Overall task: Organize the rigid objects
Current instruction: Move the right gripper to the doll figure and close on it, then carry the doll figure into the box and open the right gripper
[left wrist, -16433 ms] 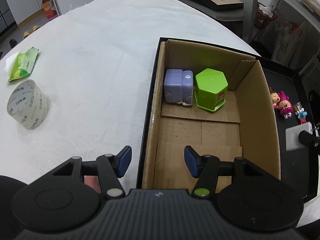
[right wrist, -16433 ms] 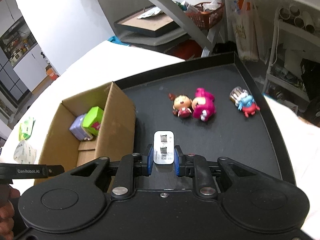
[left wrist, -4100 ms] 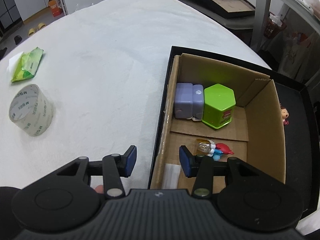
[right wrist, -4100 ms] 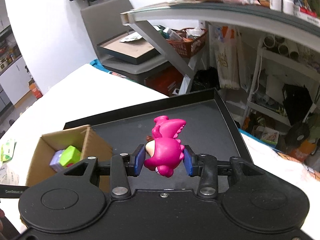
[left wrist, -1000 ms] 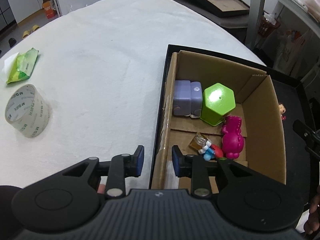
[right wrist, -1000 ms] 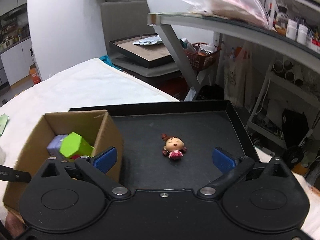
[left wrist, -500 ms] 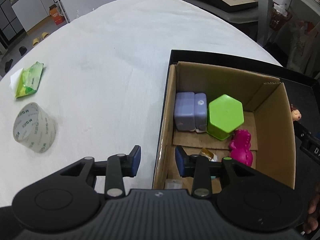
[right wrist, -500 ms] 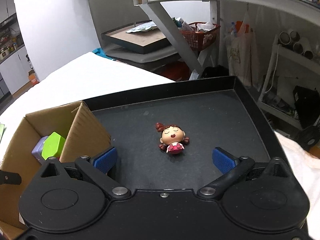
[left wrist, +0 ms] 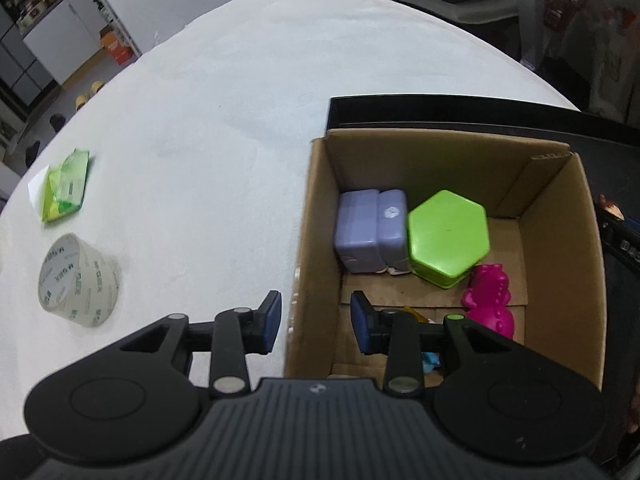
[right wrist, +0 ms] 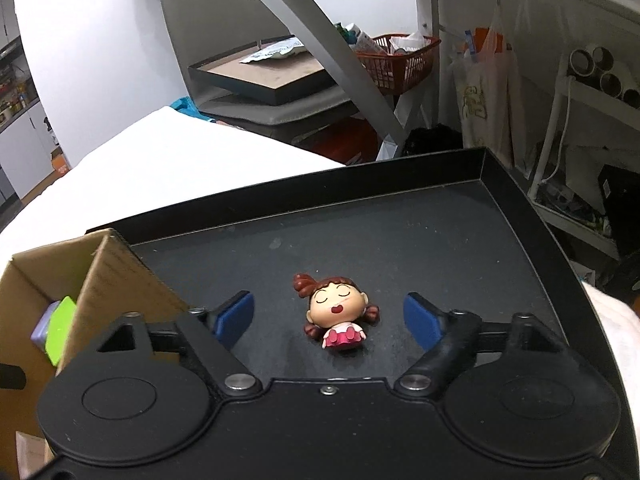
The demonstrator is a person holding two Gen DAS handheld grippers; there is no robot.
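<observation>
One toy was left out: the doll figure (right wrist: 335,314) lay on its back on the black tray (right wrist: 400,240), between the closing jaws of the right gripper (right wrist: 329,317), pads not yet touching it. The cardboard box (left wrist: 556,240) already held the purple case (left wrist: 370,236), green hexagon box (left wrist: 448,236), pink toy (left wrist: 488,304) and a small figure mostly hidden behind the left gripper (left wrist: 316,322). That gripper stood fairly narrow, straddling the box's near wall without pinching it, so the job looked nearly done.
</observation>
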